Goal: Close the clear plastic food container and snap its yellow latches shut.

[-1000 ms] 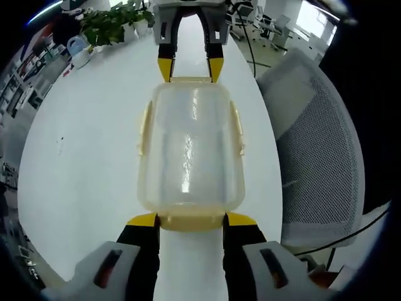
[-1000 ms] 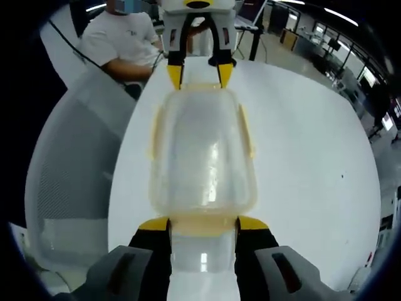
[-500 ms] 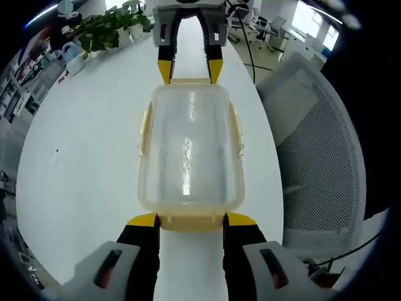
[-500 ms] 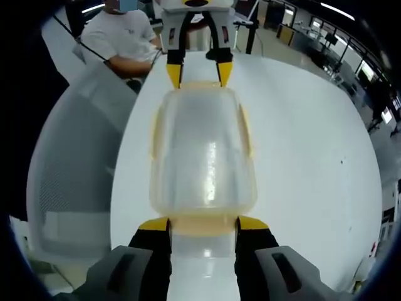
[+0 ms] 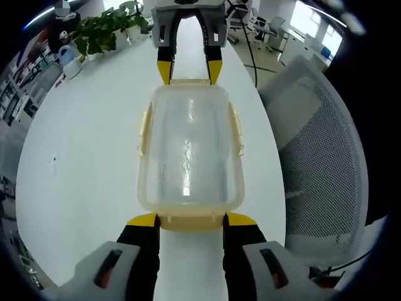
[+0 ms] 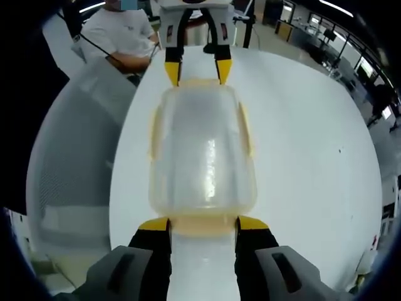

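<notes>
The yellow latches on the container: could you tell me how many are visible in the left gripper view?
4: one at the near end, one at the far end, one along the left side, one along the right.

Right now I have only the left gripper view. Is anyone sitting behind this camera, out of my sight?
Observer: Yes. The right gripper view shows a person in a white shirt seated past that end of the table.
Operator: How does the container look at the right hand-held gripper?
Observer: Up close, the yellow end latch lies between its jaws, which stand apart on either side.
</notes>
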The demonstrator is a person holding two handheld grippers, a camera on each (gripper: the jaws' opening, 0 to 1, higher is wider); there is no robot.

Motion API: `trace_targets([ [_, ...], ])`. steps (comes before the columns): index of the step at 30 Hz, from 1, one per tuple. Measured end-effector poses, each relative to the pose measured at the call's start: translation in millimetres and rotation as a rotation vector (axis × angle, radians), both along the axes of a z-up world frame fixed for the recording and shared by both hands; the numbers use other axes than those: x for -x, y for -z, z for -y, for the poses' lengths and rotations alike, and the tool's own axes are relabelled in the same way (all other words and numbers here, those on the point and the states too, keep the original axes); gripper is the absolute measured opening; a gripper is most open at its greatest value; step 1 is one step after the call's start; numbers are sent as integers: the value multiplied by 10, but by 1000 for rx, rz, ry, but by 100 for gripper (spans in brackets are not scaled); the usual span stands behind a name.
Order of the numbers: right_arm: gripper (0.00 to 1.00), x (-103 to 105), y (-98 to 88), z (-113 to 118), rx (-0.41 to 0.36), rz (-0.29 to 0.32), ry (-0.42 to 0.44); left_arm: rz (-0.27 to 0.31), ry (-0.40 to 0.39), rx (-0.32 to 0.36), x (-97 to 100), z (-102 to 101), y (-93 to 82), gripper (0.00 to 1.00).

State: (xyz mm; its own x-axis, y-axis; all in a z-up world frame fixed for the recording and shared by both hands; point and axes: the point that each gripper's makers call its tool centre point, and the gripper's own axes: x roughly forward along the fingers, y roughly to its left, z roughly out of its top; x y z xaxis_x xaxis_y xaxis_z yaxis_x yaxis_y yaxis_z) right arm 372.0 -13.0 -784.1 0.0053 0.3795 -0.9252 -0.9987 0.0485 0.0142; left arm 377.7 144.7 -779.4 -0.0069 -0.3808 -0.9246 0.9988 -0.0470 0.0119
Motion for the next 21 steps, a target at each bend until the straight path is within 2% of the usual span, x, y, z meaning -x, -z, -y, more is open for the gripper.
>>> trace_targets([
  [8,37,-10,15,64,3,1,3,-5,-3,-6,-7,57,25,38],
  [21,37,-7,60,273,19,-7,11,-12,6,-8,-15,263,51,38],
])
